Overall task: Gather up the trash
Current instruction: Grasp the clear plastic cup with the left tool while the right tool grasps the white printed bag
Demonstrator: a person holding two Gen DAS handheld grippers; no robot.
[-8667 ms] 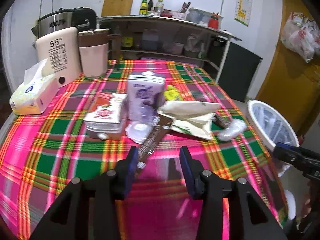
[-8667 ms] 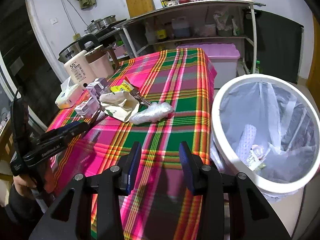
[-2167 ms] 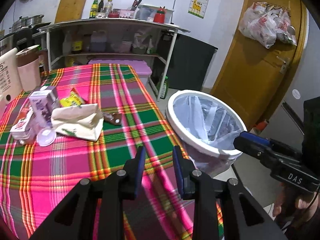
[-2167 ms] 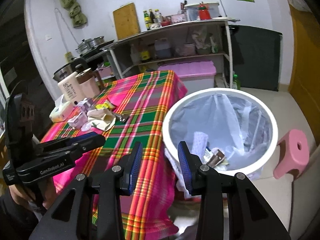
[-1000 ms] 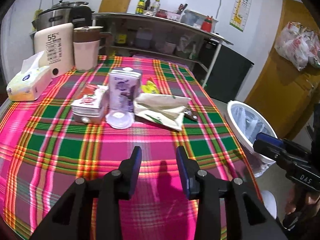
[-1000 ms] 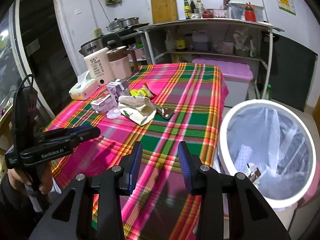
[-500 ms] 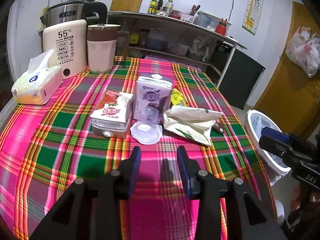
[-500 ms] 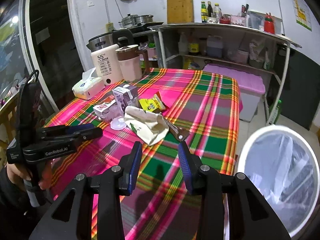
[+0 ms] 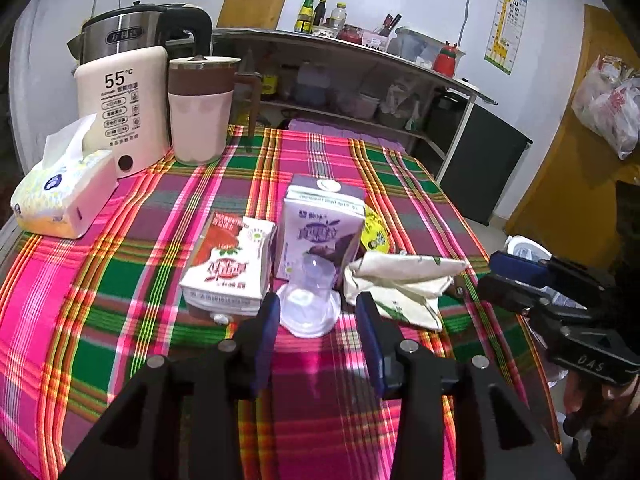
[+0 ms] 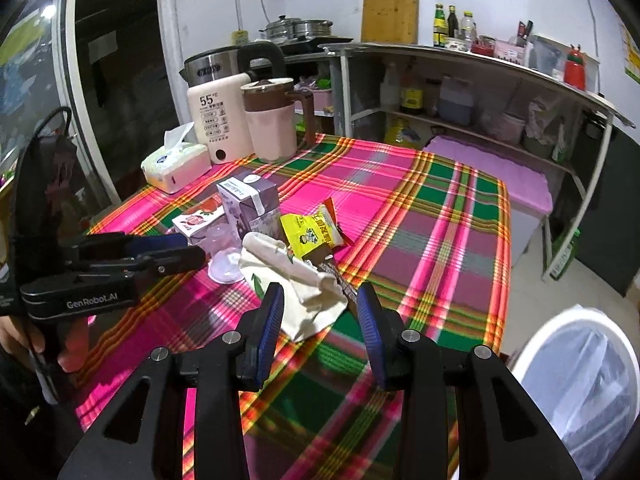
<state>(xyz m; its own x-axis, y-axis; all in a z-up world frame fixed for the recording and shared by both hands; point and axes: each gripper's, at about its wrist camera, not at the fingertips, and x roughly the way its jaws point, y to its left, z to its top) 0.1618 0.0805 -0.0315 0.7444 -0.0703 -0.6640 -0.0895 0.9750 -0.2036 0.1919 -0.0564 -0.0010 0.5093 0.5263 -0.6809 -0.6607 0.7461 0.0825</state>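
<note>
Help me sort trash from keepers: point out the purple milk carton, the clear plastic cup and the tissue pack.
purple milk carton point(image 9: 320, 236): left wrist view, front face.
clear plastic cup point(image 9: 309, 309): left wrist view, rim.
tissue pack point(image 9: 60, 196): left wrist view, top side.

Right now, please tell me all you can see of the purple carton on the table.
The purple carton stands upright on the plaid tablecloth, a paper drink box with white print and a round white cap on its sloped top. The red-and-white carton lies beside it, a clear plastic lid leans at its front, and a yellow wrapper lies behind. No gripper touches it.
</note>
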